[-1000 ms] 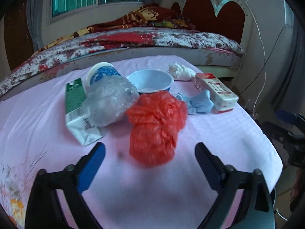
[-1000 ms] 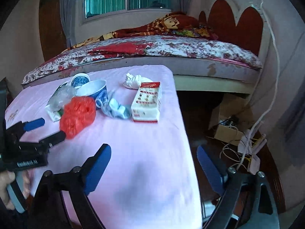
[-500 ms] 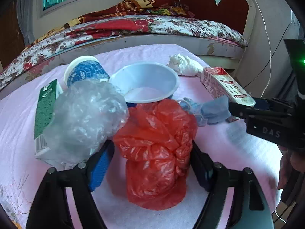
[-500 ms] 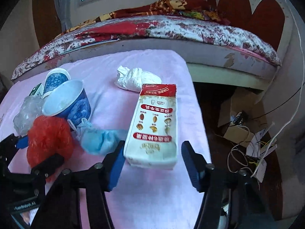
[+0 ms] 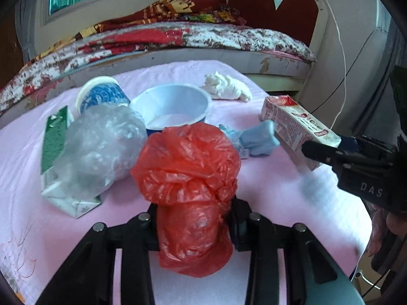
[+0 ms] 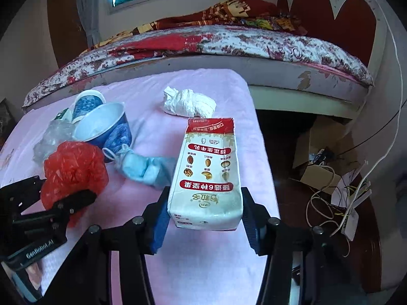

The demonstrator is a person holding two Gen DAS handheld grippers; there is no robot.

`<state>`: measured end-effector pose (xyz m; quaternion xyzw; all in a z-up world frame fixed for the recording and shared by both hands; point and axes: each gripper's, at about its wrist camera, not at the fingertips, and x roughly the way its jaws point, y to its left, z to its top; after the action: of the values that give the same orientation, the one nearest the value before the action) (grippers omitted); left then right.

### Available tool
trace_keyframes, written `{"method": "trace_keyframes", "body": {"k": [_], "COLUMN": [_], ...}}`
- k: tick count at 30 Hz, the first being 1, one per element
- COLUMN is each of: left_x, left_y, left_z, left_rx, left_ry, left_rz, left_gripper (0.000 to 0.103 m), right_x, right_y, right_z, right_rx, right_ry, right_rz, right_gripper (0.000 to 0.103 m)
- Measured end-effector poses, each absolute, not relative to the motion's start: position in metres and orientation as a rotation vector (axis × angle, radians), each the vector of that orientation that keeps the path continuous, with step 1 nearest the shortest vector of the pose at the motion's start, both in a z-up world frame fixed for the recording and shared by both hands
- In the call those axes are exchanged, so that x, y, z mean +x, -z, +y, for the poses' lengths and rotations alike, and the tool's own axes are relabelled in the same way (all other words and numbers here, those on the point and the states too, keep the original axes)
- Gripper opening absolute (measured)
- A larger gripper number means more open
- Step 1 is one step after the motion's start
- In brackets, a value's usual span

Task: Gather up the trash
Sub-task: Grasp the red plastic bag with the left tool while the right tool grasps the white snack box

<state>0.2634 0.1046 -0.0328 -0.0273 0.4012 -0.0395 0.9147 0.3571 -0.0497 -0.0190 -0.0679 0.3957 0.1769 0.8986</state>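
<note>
Both grippers closed in since earlier: left gripper (image 5: 194, 225) jaws closing, squeezing soft, crushable red bag (image 5: 188, 175); right gripper (image 6: 204, 218) closing on stiff, light carton (image 6: 207, 178), low.

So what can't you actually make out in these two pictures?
- Green carton, left wrist view: mostly hidden behind the clear plastic bag.
- Red plastic bag: its contents, opaque; its sides cover the closing jaws' pads.
- Milk carton, right wrist view: underside hidden.
- Blue cup: partly behind the blue bowl.
</note>
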Motion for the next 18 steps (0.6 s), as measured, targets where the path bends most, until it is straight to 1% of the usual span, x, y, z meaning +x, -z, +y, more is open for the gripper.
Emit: {"method": "trace_keyframes", "body": {"k": [8,18], "left_x": [0.227,0.189], "left_y": [0.018,0.012], "left_z": [0.100,0.082], "left_rx": [-0.042,0.008], "left_ry": [0.077,0.113], "left_rz": [0.756,0.710], "left_gripper": [0.037,0.036], "right_x": [0.311,0.250], "right_y": [0.003,-0.010], "right_z": [-0.066,-0.086], "right_rx": [-0.162,-0.170], "right_ry": [-0.374,-0.375], "right_rz": [0.768,0.710], "right_gripper": [0.052,0.052]}}
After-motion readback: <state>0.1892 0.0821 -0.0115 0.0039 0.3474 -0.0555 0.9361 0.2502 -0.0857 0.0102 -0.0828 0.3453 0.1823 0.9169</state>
